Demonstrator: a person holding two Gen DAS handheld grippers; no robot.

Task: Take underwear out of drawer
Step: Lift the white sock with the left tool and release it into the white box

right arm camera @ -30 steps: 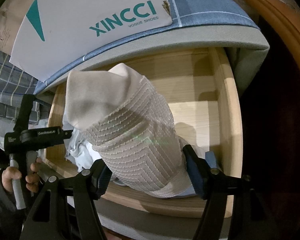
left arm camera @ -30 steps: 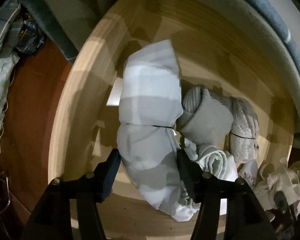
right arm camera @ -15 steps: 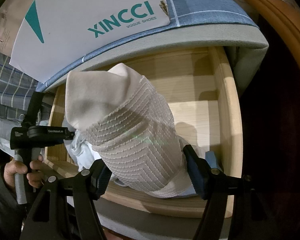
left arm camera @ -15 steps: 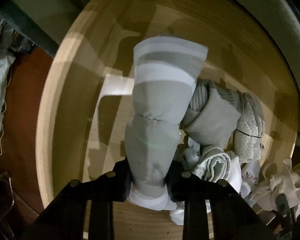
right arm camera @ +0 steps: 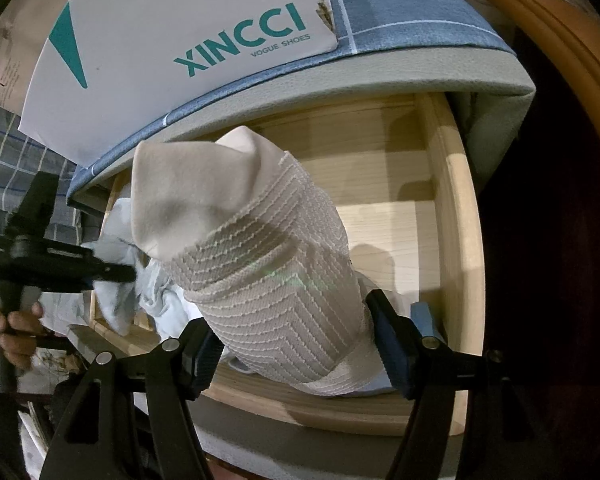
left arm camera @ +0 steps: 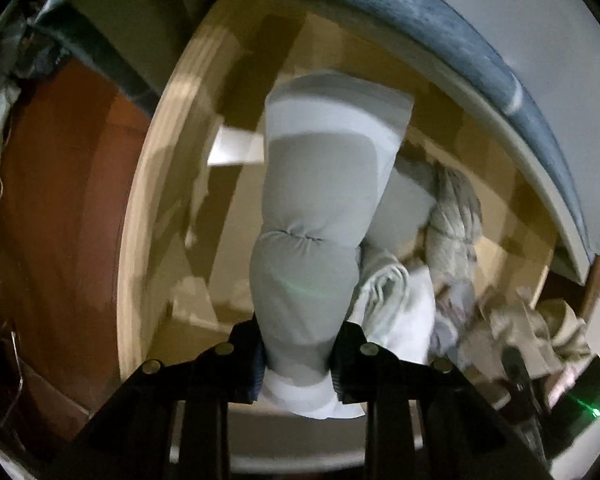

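Grey underwear roll [left arm camera: 316,240]: light grey with paler bands, cinched at its middle, upright above the drawer [left arm camera: 148,208], its lower end pinched.
Ribbed underwear roll [right arm camera: 260,264]: beige, chevron-textured with a smooth top end, tilted left over the drawer front.
Drawer: pale wood, open; more rolled pieces [left arm camera: 452,220] lie in its right part.

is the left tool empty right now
No, the left tool is shut on a grey-and-white striped roll of underwear, held above the wooden drawer.
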